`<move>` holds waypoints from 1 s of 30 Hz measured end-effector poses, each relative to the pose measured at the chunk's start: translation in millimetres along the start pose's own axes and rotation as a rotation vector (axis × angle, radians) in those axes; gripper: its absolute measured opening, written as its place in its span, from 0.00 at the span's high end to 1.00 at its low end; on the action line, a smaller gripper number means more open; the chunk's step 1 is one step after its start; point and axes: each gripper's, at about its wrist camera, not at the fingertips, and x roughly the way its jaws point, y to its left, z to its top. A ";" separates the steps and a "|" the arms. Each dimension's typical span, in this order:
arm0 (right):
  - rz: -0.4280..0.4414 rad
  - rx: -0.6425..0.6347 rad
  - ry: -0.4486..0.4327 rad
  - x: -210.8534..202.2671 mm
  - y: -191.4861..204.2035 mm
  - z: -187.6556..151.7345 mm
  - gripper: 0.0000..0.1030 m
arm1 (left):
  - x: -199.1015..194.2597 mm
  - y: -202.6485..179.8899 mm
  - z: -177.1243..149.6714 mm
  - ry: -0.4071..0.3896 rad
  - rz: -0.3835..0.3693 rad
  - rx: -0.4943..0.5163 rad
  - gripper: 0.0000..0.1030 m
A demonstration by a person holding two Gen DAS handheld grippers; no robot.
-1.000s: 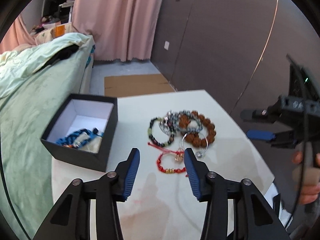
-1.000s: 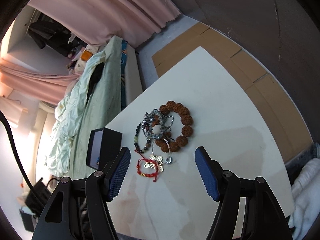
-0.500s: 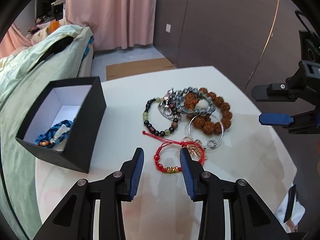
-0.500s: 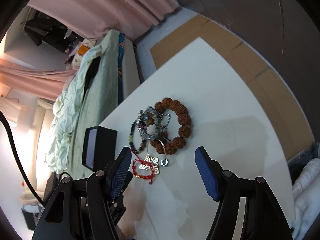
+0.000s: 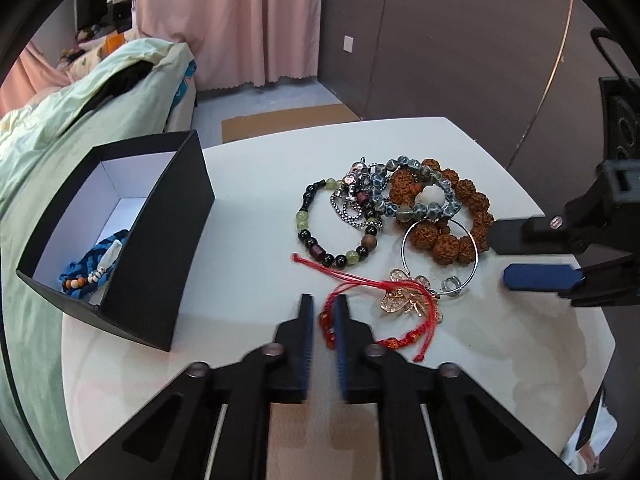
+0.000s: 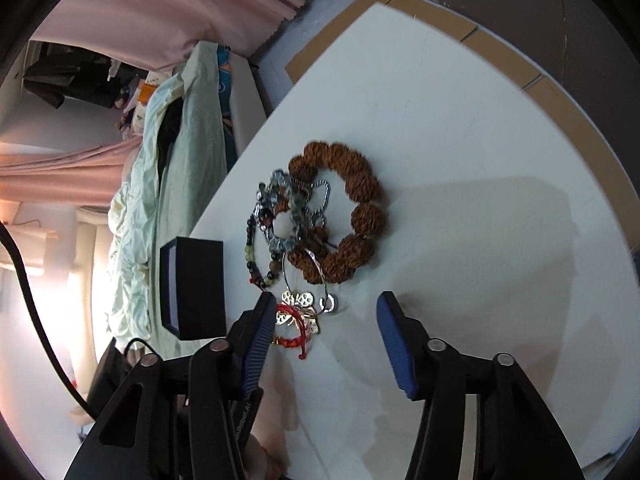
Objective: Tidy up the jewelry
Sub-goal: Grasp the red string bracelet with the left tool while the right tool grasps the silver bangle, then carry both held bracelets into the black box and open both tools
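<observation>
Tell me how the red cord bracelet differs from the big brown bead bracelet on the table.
The red cord bracelet is thin braided string with small red beads; the brown bead bracelet is a ring of large, rough brown beads. The red one sits between the nearly closed left tongs; the brown one lies untouched, farther off, under other jewelry. Both rest on the white table.

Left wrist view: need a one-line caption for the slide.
Left gripper fingers closed on the red beaded bracelet beside the open black box; right gripper open nearby.
</observation>
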 end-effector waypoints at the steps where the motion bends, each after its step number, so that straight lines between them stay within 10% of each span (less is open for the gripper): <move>1: -0.001 0.000 0.003 3.2 0.3 -1.0 0.53 | -0.3 2.6 0.8 0.011 -0.040 -0.021 0.93; 9: -0.006 -0.014 -0.001 13.3 1.5 -0.6 0.93 | -29.6 8.1 2.3 -0.050 -0.083 -0.053 0.93; 30: 0.215 -0.139 -0.206 -26.6 67.2 -18.9 0.96 | -114.8 60.8 19.2 -0.276 -0.116 -0.192 0.93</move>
